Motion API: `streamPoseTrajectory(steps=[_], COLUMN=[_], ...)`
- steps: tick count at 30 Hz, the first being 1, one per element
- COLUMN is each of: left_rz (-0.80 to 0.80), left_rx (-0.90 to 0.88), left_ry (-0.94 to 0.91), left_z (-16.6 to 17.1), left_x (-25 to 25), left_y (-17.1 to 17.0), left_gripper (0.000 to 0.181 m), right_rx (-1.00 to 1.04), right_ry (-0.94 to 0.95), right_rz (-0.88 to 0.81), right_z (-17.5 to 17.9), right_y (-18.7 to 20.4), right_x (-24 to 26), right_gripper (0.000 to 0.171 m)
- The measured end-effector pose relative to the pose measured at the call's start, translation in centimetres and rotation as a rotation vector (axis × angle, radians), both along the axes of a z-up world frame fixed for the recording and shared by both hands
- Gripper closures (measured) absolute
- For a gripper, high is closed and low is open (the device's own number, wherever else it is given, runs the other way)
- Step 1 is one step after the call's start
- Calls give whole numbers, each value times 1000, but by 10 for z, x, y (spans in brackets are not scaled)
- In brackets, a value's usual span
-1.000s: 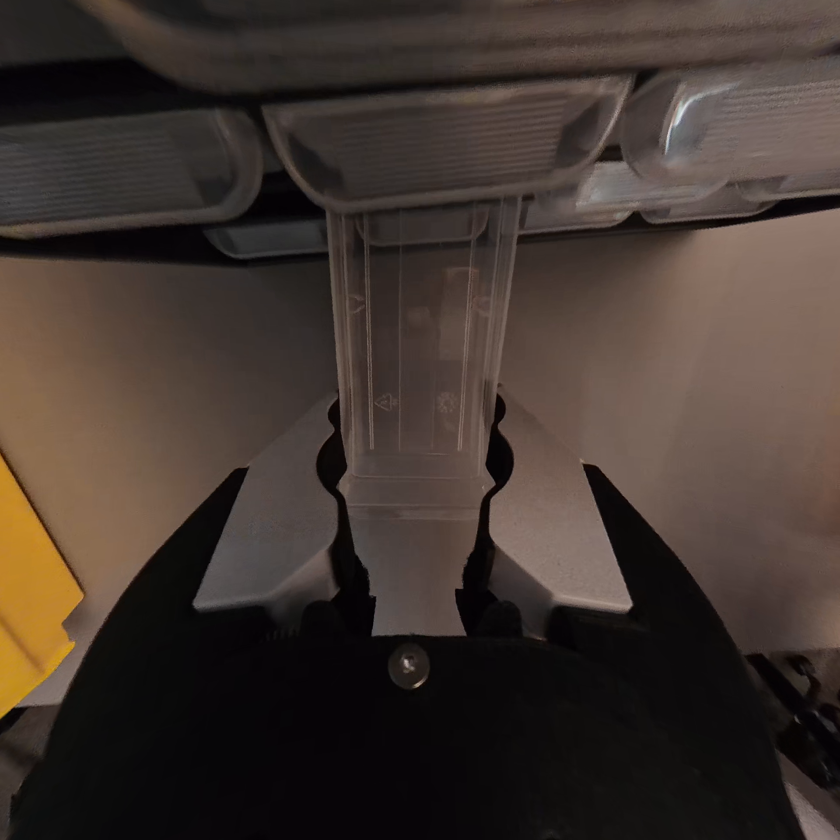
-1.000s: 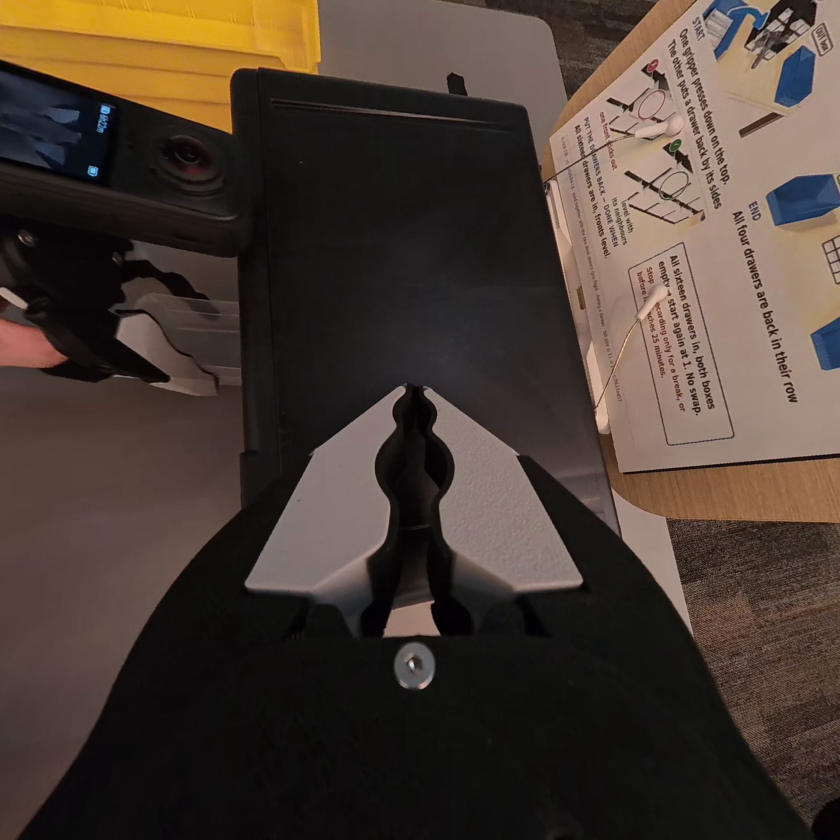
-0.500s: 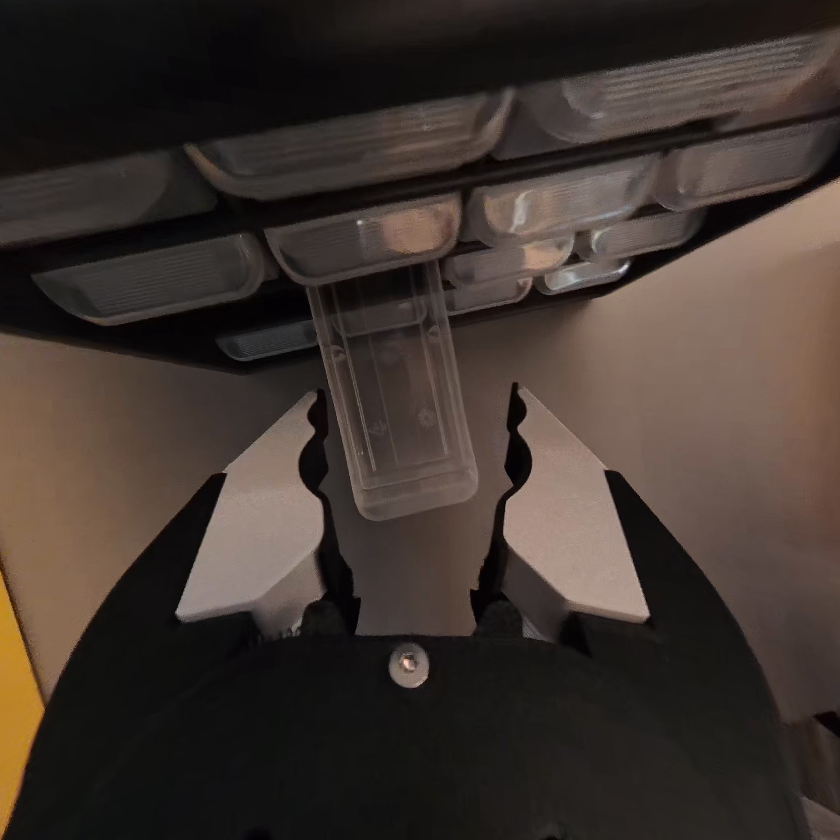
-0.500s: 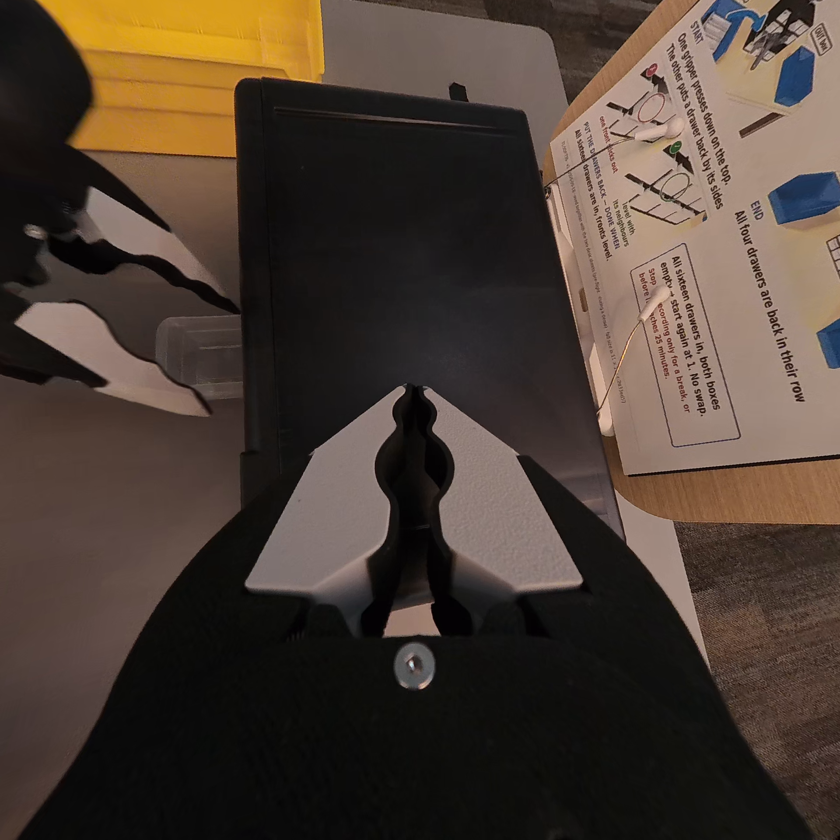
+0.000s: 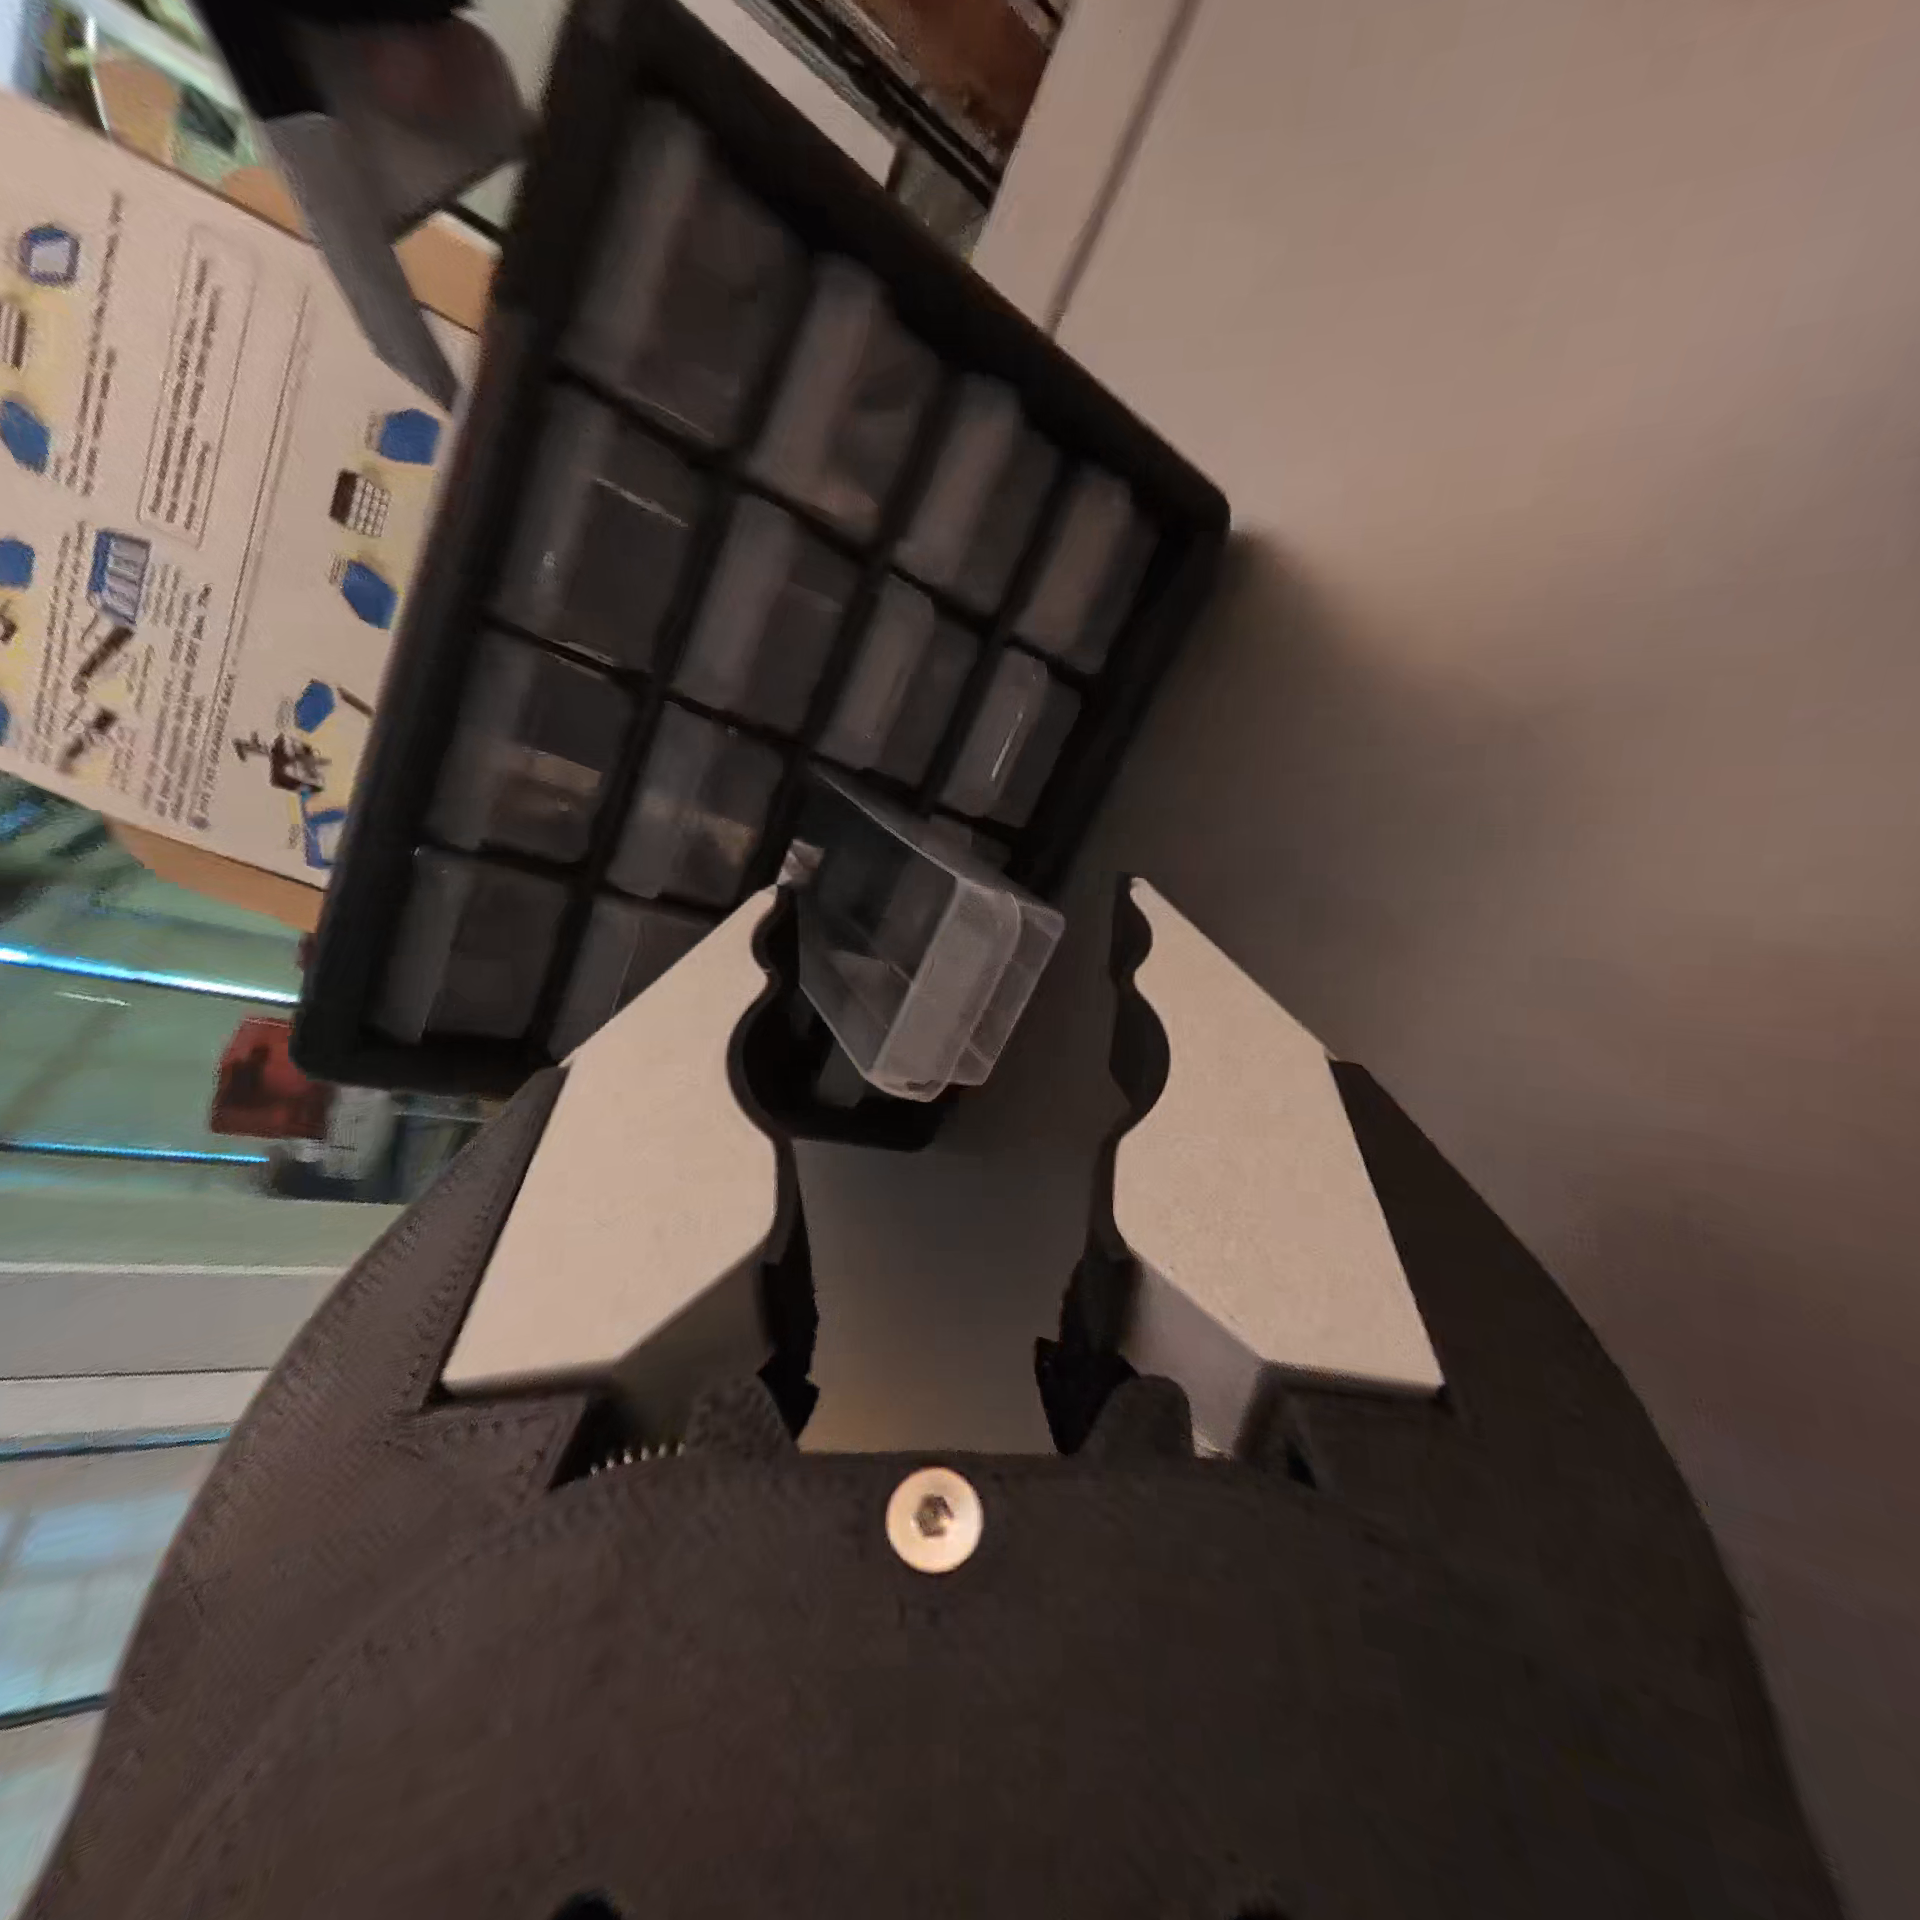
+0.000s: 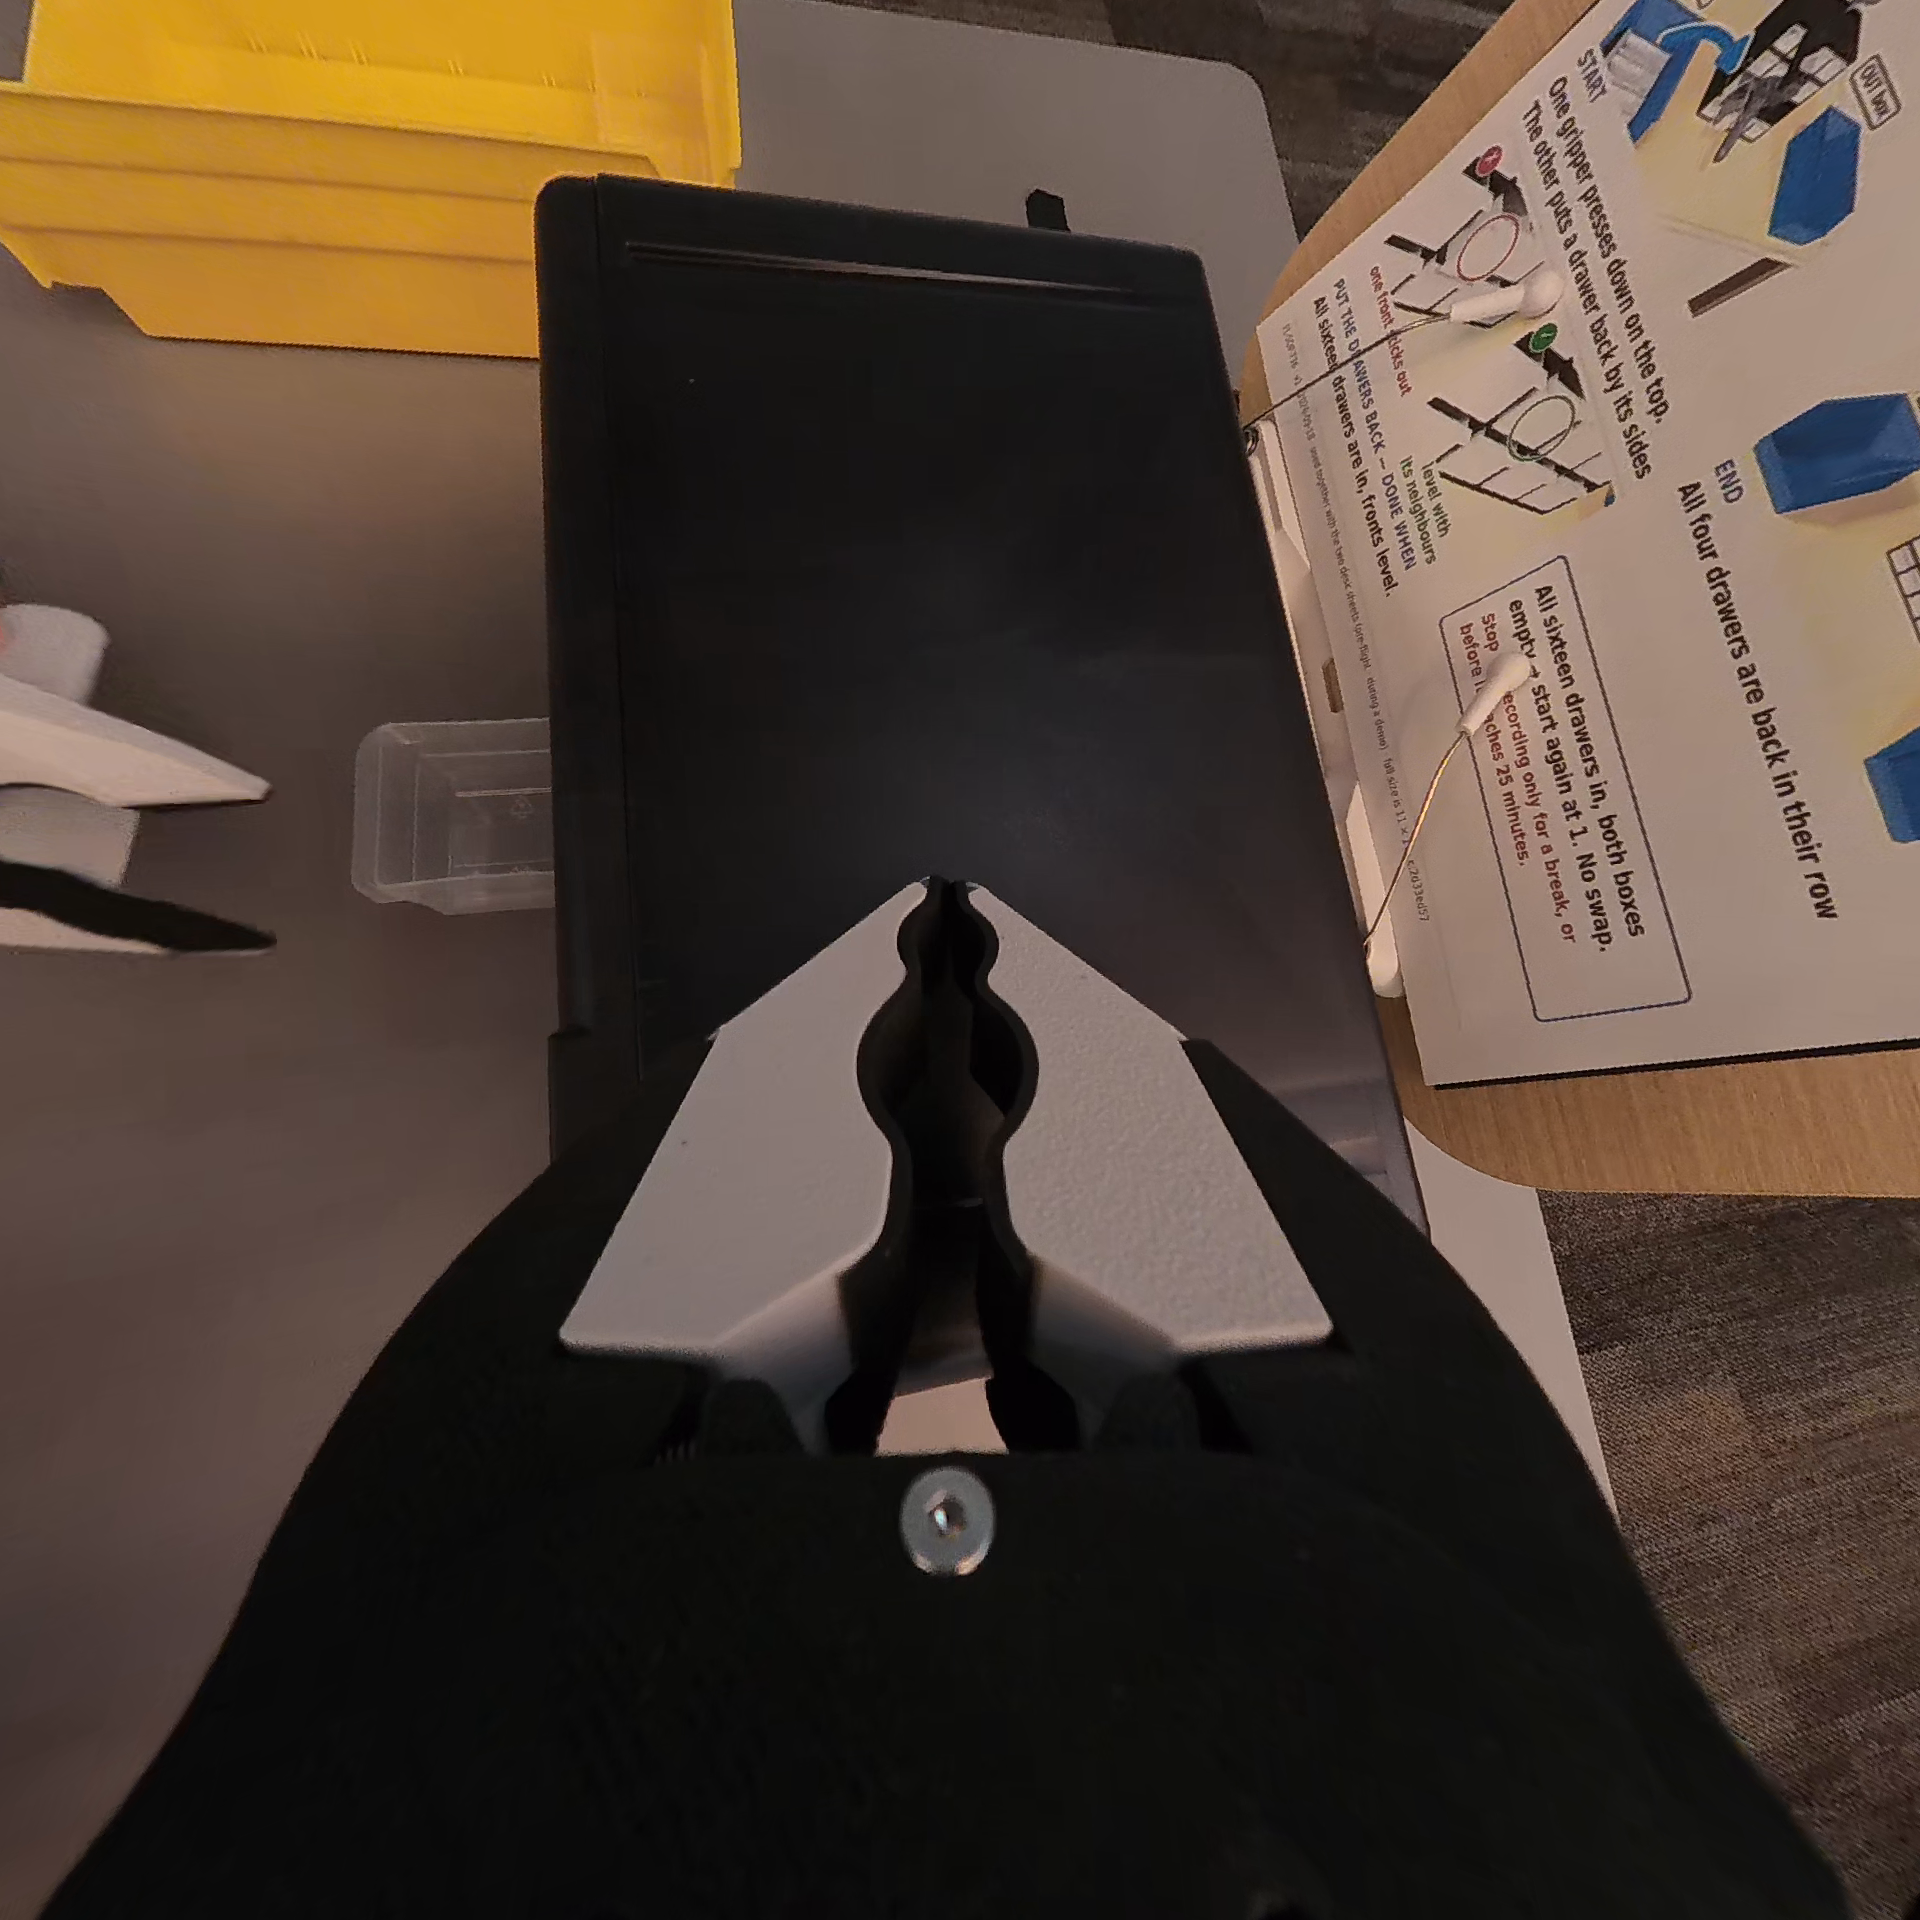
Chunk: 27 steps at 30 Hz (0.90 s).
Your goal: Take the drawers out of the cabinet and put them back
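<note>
A black cabinet (image 5: 748, 582) holds a grid of clear plastic drawers. One clear drawer (image 5: 925, 977) in a lower row sticks partly out of the front. My left gripper (image 5: 951, 888) is open and empty, just in front of that drawer, with the view rolled sideways. In the right wrist view the same drawer (image 6: 457, 816) juts from the cabinet's left side, and the left gripper (image 6: 208, 857) is apart from it at the left edge. My right gripper (image 6: 940, 883) is shut and empty, its tips over the cabinet's flat top (image 6: 914, 571).
A yellow bin (image 6: 364, 156) stands behind the cabinet on the grey table (image 6: 260, 1143). A printed instruction sheet (image 6: 1662, 520) lies on a wooden surface (image 6: 1662, 1132) to the cabinet's right, also showing in the left wrist view (image 5: 187, 499). Carpet floor lies beyond. The left gripper's tips are roughly 20 cm from the right gripper's.
My left gripper opened and let go of the clear drawer, drew back from the cabinet and rolled sideways. The drawer stays partly out. My right gripper has not moved.
</note>
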<state>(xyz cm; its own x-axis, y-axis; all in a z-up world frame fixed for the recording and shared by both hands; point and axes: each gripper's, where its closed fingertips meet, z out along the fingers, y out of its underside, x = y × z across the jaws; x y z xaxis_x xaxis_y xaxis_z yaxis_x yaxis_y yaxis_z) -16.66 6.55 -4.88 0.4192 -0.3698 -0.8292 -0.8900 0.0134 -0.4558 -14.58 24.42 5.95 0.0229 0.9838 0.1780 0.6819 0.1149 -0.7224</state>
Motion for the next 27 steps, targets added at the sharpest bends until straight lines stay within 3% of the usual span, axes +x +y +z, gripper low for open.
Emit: streamPoseTrajectory(steps=[3,9,14,27], left_rz=[-5,-67,-69,-59], left_rx=[100,197,197,202], left_ry=[164,268,242,277], left_z=[-12,-20,-16,-12], left_x=[-12,-17,-19,-24], left_y=[9,15,24,93], left_gripper=[130,171,172,173], right_rx=[4,1,11,12], right_ry=[-13,-18,-21,-29], right_rz=[-2,-3,-4,-6], right_z=[0,0,0,0], right_y=[0,0,0,0], right_x=[0,0,0,0], right_gripper=[171,171,171,171])
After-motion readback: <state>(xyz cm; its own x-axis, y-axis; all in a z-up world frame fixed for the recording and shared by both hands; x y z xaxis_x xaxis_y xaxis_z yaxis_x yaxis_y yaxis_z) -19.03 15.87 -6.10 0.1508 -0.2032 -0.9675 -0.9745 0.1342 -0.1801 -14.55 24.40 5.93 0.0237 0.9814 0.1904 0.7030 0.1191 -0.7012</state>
